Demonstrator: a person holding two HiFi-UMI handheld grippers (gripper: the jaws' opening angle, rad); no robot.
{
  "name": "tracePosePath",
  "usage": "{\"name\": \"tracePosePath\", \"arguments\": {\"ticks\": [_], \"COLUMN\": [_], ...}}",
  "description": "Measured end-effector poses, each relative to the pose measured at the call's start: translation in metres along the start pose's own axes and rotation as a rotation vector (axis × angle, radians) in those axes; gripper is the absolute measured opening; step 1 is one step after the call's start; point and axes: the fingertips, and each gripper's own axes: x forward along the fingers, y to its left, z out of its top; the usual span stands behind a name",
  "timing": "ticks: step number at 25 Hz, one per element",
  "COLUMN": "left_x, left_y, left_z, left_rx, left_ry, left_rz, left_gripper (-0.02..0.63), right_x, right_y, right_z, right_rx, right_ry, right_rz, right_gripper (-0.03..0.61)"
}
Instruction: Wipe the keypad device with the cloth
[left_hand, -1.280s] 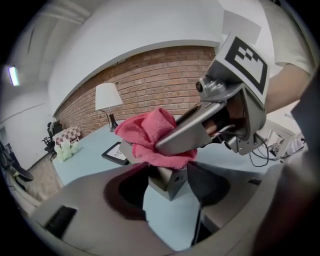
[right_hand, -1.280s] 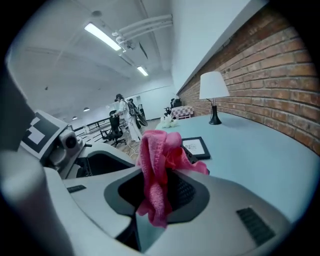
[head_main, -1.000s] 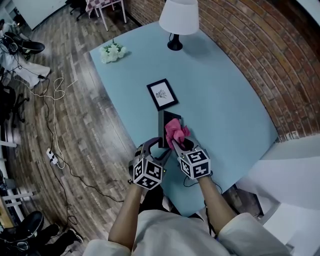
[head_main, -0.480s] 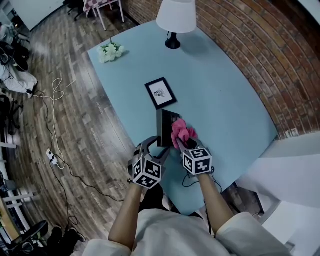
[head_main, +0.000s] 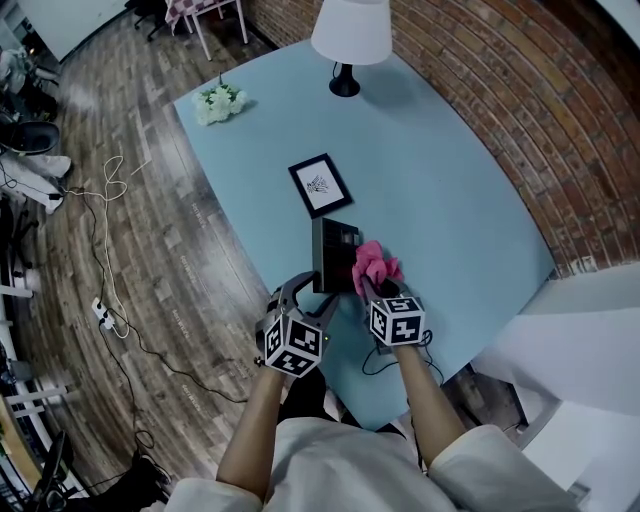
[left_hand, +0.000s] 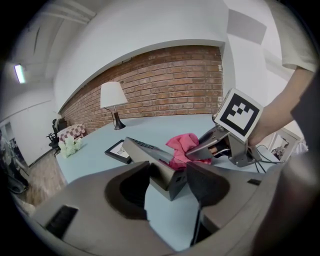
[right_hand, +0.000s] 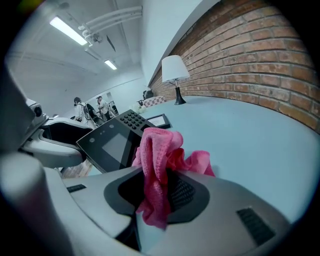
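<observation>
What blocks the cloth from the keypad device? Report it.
Nothing visible does. The right gripper holds the cloth beside the keypad device, no object between them; the left gripper clamps the device's near end.

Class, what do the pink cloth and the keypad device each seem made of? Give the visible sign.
Pink cloth: soft textile, perhaps microfibre; fine waffle weave, limp folds. Keypad device: probably hard plastic, matt dark grey casing, smoother screen panel, raised keys.

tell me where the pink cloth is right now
In the head view the pink cloth is pinched in the right gripper, at the right edge of the keypad device, near the front edge of the table.
</observation>
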Motion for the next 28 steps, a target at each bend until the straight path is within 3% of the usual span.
{"name": "tracePosePath", "arguments": {"ticks": [7,12,18,21,28], "left_x": [0.000,-0.009,-0.035,-0.053,-0.109], "left_y": [0.000,0.003,0.003,0.006,-0.022], "left_z": [0.001,-0.001,-0.011,-0.007,0.027], "left_rx": [-0.012,-0.094,-0.219,-0.233,-0.207], "left_ry": [0.000,-0.011,-0.049,-0.077,-0.141], "left_rz": [-0.001,0.000,0.026,0.067,0.148], "left_gripper": [0.264,0.264,0.264,0.264,0.245], "right_x": [0.000,-0.015,-0.066,-0.100,-0.189], "right_y": [-0.001,-0.009,-0.018,-0.017,-0.011], "right_z": [0.001,0.003,0.003,0.007,0.037], "right_rx": [-0.113,-0.021,0.021,0.059,-0.092], "right_ry": [0.011,-0.020,-0.058,-0.103,-0.219], "right_rz": [-0.055,-0.053,-0.062,-0.065,-0.044], "right_gripper": [0.121,0.117,0.114,0.114,0.114]}}
